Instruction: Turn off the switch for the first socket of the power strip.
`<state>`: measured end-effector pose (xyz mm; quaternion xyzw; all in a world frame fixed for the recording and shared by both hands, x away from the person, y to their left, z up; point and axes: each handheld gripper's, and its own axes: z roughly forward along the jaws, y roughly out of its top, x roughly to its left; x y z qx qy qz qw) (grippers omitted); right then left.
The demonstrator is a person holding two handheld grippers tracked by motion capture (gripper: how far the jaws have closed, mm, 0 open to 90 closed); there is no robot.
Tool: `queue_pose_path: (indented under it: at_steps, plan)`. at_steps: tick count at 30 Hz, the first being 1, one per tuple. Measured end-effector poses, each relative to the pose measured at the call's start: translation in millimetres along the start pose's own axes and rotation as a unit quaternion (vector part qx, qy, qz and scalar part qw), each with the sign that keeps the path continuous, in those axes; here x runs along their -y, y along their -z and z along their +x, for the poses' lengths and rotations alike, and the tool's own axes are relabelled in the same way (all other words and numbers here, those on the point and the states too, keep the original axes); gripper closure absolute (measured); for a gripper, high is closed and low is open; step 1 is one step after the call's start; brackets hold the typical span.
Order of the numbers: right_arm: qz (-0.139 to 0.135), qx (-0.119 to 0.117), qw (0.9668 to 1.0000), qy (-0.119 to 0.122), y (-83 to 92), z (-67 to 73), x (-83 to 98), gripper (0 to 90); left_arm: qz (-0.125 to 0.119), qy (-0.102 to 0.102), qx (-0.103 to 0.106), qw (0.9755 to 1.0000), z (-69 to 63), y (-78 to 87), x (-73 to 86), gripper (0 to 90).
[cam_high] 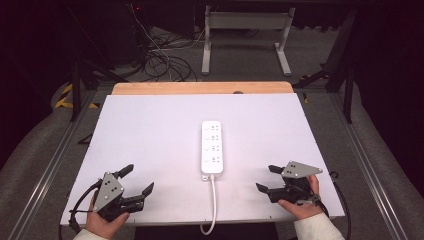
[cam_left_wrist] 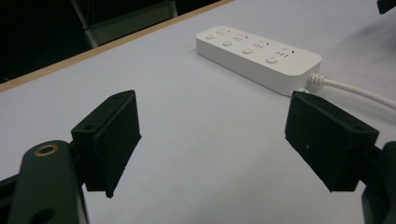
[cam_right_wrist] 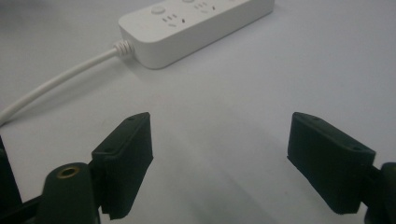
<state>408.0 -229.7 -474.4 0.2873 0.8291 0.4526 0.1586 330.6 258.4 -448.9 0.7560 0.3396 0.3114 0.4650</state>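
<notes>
I see a white table (cam_high: 150,130) with a wooden strip (cam_high: 200,88) along its far edge. 1 white power strip (cam_high: 212,149) lies flat near the middle of the table, long axis running away from me, with 4 socket groups on its top face. Its cord (cam_high: 214,205) leaves the near end and runs over the near table edge.

The left gripper (cam_high: 138,179) sits at the near left corner, held in the left hand (cam_high: 107,220). Its 2 jaws stand wide apart with nothing between them: released. A grey plate (cam_high: 109,190) tops it. In the left gripper view I see the left gripper (cam_left_wrist: 212,144) above bare table, with the power strip (cam_left_wrist: 259,56) ahead and to the right, and the cord (cam_left_wrist: 355,91) passing just behind the right-hand jaw.

The right gripper (cam_high: 267,179) sits at the near right, held in the right hand (cam_high: 300,205), also carrying a grey plate (cam_high: 300,170). Its jaws likewise stand spread and empty: released. In the right gripper view the right gripper (cam_right_wrist: 219,158) is over bare table, the power strip (cam_right_wrist: 196,23) lies ahead toward upper left, and the cord (cam_right_wrist: 56,86) trails off to the left.

The 2 grippers flank the strip's near end, both apart from it. On the floor beyond the table I note cables (cam_high: 160,60) and a white frame (cam_high: 245,37).
</notes>
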Motion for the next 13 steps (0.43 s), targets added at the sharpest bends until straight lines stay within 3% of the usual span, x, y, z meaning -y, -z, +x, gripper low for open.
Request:
queue_pose_path:
  at_steps: [2,4,13]
  plan:
    - [-0.013,0.003,0.9999,0.002,2.6,1.1,-2.3,23.1,0.000,-0.009,-0.006,0.9999,-0.9,-0.4,-0.8,18.6]
    - [-0.019,0.007,0.9998,0.002,4.4,1.2,-3.2,23.2,-0.002,-0.005,-0.005,1.0000,-1.3,-0.3,-0.7,18.6]
    - [-0.019,0.010,0.9998,0.002,4.1,0.0,-3.2,23.4,-0.002,-0.011,-0.005,0.9999,-0.3,-1.1,-0.4,18.6]
